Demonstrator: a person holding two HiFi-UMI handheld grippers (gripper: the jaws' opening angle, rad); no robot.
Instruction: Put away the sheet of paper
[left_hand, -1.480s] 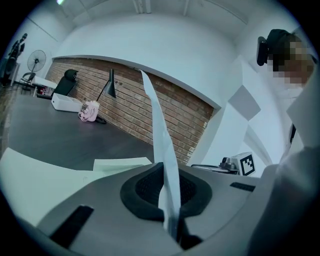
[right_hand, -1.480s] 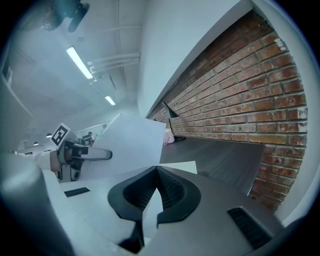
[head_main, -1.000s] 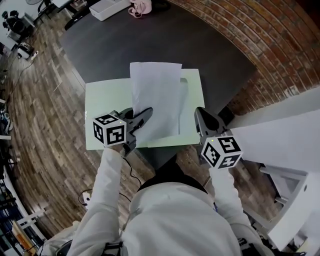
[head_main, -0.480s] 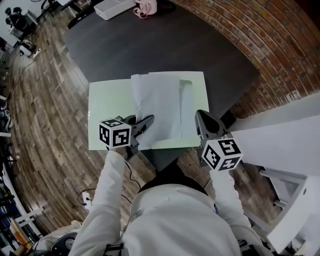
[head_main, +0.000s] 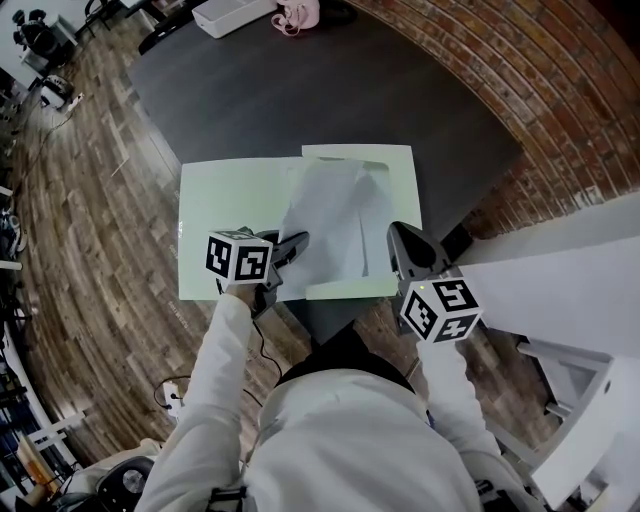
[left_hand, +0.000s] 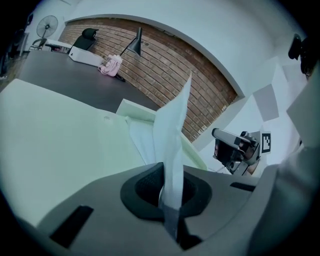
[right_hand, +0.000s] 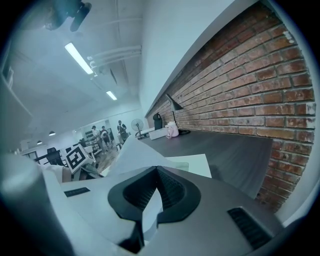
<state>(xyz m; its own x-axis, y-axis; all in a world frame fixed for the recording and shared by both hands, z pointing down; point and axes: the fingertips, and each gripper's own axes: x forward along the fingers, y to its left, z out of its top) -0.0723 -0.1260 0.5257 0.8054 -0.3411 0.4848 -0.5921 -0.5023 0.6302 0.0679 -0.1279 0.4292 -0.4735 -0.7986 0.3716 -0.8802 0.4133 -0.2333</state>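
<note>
Sheet of paper (head_main: 335, 212), thin, white and slightly buckled, lies across the right half of a flat, pale-green folder (head_main: 230, 215) on the matte dark counter (head_main: 300, 90). The fingers of the left gripper (head_main: 295, 243) are clamped on its near edge. Those of the right gripper (head_main: 397, 240) pinch its near right corner.

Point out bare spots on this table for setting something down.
Widest bare stretch: the dark table between the green folder and the white tray and pink item at the far end. A narrower strip lies between folder and brick wall. Crowded: the near edge, where left claw and right claw pinch the sheet over the folder.
</note>
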